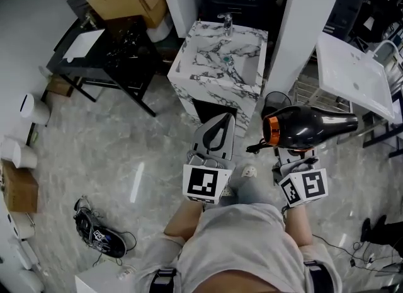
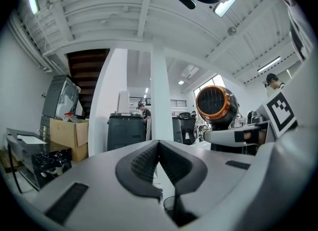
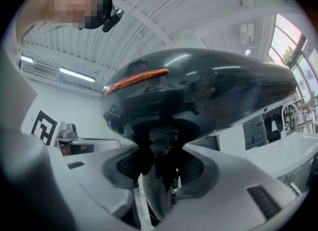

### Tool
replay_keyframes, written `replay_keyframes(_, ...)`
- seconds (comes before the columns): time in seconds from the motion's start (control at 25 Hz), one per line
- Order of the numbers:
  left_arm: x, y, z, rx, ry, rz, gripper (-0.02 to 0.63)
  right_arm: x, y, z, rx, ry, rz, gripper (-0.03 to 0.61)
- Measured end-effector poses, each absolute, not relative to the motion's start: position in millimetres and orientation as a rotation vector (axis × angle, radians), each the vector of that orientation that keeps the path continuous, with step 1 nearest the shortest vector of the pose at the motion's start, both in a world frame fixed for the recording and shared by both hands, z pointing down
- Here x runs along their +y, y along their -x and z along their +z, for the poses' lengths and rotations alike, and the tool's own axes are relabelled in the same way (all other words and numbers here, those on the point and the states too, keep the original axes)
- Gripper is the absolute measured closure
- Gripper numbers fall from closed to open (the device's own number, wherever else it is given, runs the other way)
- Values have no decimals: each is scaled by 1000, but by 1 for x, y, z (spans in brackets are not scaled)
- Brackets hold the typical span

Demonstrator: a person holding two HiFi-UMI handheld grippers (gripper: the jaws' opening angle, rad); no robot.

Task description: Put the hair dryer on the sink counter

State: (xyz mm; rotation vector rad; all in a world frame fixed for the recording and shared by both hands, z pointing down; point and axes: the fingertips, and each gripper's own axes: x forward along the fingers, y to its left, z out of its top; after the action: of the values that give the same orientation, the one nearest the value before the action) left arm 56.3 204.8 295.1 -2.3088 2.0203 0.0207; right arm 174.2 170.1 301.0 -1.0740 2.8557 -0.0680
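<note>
Fingers point(image 3: 198, 168) of the right gripper point(image 1: 296, 154) clamp the handle of the glossy black, orange-ringed hair dryer point(image 1: 312, 126) at centre right. The left gripper point(image 1: 219, 131) is closed and empty. This looks like the carry step: next, reach forward to the white marbled sink counter point(image 1: 252, 40) at upper centre.

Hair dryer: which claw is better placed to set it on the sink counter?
Right. The right claw grips the hair dryer; the left claw is shut and empty. The marble sink counter stands ahead, so no handover is needed.
</note>
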Motion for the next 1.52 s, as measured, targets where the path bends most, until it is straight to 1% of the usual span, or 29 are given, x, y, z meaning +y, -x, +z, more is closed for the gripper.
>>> replay_keyframes(0.4,172,-27,301,2054,2295,1,601,135,-148,308,2867,1071,-88,396)
replay_keyframes(0.64,129,-7,300,2056,2286,12,600,91,-133,309,2864,1096,-80,396)
replay_keyframes(0.8,93,3,304,2052,2303,-48,600,54,-125,308,2852,1112,-72,396)
replay_keyframes(1.2,3,13,303,2019,2321,-39,600,-32,-110,307,2843,1118,-61,396)
replay_keyframes(1.52,-42,13,298,2017,2297,-11,600,-76,-108,307,2838,1077,-69,396)
